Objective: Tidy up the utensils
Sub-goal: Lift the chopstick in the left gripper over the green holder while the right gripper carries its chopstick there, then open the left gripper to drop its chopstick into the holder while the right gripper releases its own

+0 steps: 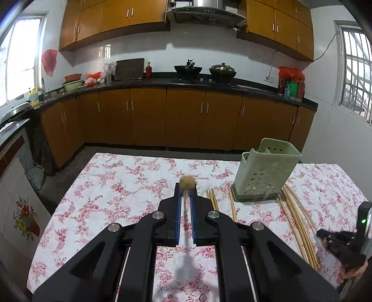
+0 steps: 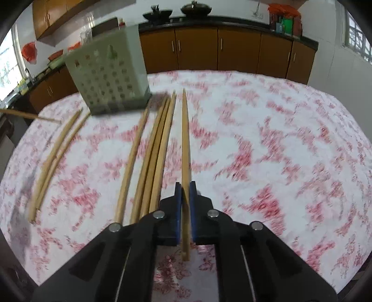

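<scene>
Kitchen lying ahead of gripper. Brown wooden base cabinets (image 1: 186, 116) running under black countertop (image 1: 148, 82), turning corner off to left. Matching wall cabinets (image 1: 114, 16) hanging above, steel range hood (image 1: 207, 11) sitting between them. White tiled wall (image 1: 162, 53) reflecting daylight. Windows glowing at far left (image 1: 21, 58) and far right (image 1: 355, 69) (right one barred). Dark floor (image 1: 69, 172) showing beyond table edge. Floral tablecloth (image 1: 121, 185), pink on white, spreading beneath gripper. Two woks (image 1: 204, 69) sitting on hob straight ahead.
</scene>
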Demonstrator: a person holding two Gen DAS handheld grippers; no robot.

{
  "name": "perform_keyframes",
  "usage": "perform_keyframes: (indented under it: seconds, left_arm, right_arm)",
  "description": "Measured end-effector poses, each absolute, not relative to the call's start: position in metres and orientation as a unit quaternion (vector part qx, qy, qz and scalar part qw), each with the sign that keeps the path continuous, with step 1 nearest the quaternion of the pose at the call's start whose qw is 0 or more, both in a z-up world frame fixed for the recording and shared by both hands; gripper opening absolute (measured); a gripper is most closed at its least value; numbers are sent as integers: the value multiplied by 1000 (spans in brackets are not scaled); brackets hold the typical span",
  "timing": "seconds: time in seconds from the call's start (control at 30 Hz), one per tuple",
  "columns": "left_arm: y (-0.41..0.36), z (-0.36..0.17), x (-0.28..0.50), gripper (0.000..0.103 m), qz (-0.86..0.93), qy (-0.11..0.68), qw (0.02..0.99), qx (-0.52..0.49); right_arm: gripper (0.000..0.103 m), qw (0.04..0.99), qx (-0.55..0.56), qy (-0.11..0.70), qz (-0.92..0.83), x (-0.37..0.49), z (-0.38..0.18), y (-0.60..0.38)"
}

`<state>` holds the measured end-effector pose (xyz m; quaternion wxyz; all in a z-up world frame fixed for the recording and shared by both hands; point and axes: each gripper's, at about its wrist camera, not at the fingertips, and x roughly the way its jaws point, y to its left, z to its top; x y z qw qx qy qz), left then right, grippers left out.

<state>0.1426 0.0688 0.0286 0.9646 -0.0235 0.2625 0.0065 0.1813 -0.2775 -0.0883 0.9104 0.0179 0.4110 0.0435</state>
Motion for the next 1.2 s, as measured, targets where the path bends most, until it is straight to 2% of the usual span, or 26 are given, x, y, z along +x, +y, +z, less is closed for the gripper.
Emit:
perform_keyframes:
  seconds: [0.27,0.53,0.87,1.03,1.2]
  left_arm:
    - [66,43,143,8,8,245,969,-22]
    - [62,57,150,8,0,231,973,-18]
    - [49,130,163,8,-31,155,987,-35]
    - [28,169,175,8,-55,96,992,-58]
    - [4,166,199,8,-73,81,991,-76]
  right_arm:
    - [8,945,41,318,59,170,-11,-287]
    - [8,964,57,251,63,173,38,-291]
    - [8,986,67,128,85,177,146,-288]
    - [8,983,70,122,119,189,172,-281]
    - [8,974,53,168,142,218,164,-260]
